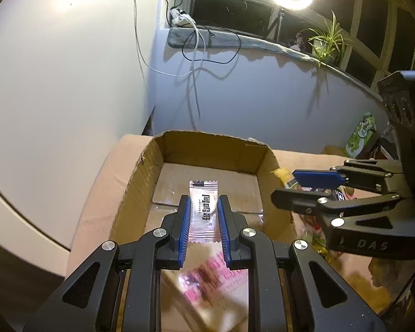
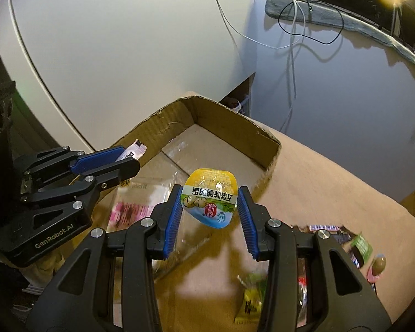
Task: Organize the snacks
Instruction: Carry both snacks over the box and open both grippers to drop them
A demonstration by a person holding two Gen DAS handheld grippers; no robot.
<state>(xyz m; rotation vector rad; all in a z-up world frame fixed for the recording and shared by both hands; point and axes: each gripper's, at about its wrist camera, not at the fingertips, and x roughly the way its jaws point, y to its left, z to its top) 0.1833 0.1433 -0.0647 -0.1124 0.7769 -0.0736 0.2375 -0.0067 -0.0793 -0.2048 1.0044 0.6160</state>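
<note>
Nearest in the left wrist view, the left claw (image 1: 204, 221) is narrowed onto a slim pale sachet (image 1: 202, 207), pinched by its long edges with the crimped end sticking out ahead, over the open cardboard box (image 1: 141, 177). A wrapper like this is light, thin and limp; it will likely sag or twist, so a hold across the middle of its body, as here, suits it better than one at a slick sealed end.

The right claw (image 2: 209, 203) is closed on a small yellow-lidded cup (image 2: 209, 202), gripped at its two sides just short of the box's near wall. The cup looks stiffer than the sachet, but its foil lid could dent and its smooth sides may slip, so the rim flanks are the safer place to hold.

Below, on the table (image 2: 332, 171), lie blurred loose packets (image 2: 250, 301), perhaps wrapped sweets. Beyond, the box floor holds little.
</note>
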